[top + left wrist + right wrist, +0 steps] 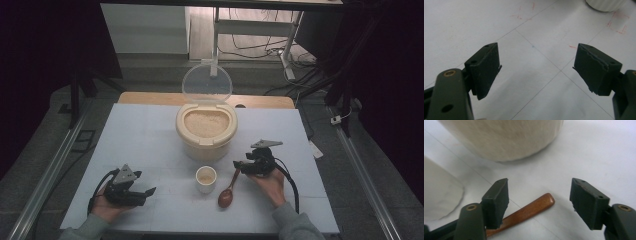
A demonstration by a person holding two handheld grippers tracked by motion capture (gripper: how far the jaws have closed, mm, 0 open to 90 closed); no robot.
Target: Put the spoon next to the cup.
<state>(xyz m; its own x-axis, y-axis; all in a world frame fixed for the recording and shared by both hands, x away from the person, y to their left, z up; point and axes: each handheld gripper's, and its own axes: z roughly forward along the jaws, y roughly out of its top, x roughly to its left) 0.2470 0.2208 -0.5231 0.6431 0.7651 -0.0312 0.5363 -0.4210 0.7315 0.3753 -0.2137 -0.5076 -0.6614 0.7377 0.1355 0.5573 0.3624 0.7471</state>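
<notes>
Gripping the wooden spoon (pixel 228 190), which lies toward the tabletop's front edge just right of the cup (pixel 205 179), is best done by the spread right gripper (pixel 539 200) lowered astride its handle, while the left gripper (pixel 537 66) is kept released.

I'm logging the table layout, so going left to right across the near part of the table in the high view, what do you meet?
left gripper → small cup → wooden spoon → right gripper
</notes>
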